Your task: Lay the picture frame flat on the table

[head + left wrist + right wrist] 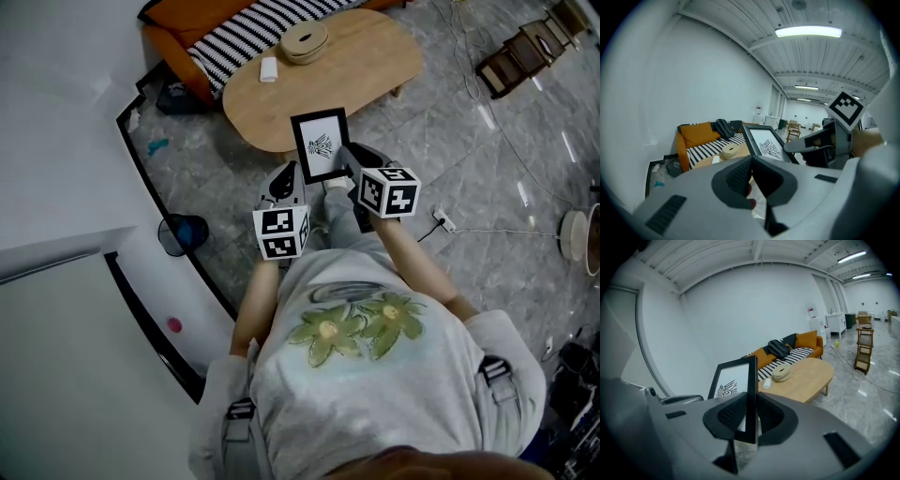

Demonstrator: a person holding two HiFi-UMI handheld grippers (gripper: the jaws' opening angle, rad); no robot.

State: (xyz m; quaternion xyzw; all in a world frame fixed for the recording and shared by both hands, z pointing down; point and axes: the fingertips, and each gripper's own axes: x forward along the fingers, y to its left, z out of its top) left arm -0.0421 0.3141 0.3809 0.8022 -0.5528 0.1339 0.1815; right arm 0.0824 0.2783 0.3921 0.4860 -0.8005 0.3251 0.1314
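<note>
My right gripper [750, 411] is clamped on the frame [733, 380], its jaws pressed to either side of the black right edge, low on that side. The frame stands upright in the air, its white print with a dark figure facing me. In the head view the right gripper [356, 169] meets the frame [321, 143] at its lower right, and the frame hangs over the floor just at the near end of the tabletop [375, 56], not resting on it. My left gripper [752, 176] has its jaws together with nothing held; it sits just beside the frame's lower left corner, and I cannot tell whether it touches. Farther out on the tabletop lie a round box [305, 40] and a small white item [269, 68], with a striped sofa [244, 37] beyond them.
</note>
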